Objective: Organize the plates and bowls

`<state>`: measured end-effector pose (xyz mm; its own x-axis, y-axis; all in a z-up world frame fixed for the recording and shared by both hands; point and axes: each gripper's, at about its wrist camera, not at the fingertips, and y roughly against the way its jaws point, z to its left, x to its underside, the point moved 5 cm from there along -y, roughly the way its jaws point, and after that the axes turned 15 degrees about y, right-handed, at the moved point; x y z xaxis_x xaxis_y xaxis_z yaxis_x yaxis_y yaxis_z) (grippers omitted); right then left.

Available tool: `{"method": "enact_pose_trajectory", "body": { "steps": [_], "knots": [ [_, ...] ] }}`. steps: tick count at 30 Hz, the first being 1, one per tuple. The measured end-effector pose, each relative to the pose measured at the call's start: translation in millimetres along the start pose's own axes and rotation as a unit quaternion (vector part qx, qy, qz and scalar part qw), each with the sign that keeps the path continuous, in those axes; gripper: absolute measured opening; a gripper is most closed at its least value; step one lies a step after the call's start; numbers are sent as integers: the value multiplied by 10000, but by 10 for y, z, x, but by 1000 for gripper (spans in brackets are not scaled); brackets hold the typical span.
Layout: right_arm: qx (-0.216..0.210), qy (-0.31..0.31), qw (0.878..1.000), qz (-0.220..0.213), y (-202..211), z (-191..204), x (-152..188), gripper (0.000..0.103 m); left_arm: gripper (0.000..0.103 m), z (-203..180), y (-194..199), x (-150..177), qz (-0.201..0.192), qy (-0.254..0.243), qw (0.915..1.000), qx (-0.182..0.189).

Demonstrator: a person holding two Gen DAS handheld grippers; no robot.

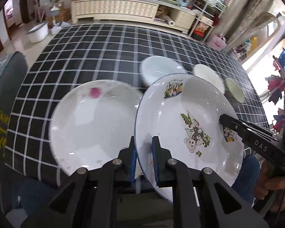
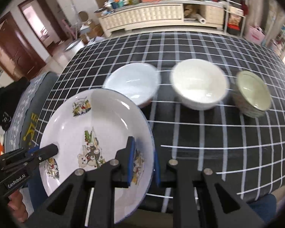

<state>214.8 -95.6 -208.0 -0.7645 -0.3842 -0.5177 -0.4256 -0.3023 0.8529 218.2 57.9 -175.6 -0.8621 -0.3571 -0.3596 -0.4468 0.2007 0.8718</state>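
White cartoon plate (image 1: 188, 125) gripped at opposite rims by both grippers' jaws, left gripper (image 1: 144, 159) and right gripper (image 2: 144, 163); next, probably stacking onto pink-flower plate (image 1: 95, 125).

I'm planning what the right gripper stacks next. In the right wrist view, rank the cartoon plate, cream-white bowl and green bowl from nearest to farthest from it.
1. Cartoon plate: its rim sits between the right gripper jaws, lower left.
2. Cream-white bowl: middle of the table, ahead.
3. Green bowl: far right, about level with the cream-white one but further off to the side.

three bowls (image 2: 199, 85) ahead, bare cloth (image 2: 228, 133) right
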Motion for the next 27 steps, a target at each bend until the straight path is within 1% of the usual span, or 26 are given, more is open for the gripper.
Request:
{"method": "enact_pose_trajectory", "body": {
  "steps": [7,13,16,21,27],
  "knots": [
    [-223,316,9990,216,-328,386,-158,22,13,599,63,-32,-21,398,9990,-201],
    [-306,481,9977,367,-502,637,-209,22,13,946,93,-21,12,638,9973,-350],
    [-316,529,9972,416,-567,728,-234,22,13,1073,74,-23,60,740,9965,-385],
    [-299,585,9968,446,-632,749,-296,22,13,1218,48,-33,100,864,9955,-386],
    [-327,559,9966,503,-697,753,-336,22,13,1244,11,-132,40,819,9957,-435]
  ]
}}
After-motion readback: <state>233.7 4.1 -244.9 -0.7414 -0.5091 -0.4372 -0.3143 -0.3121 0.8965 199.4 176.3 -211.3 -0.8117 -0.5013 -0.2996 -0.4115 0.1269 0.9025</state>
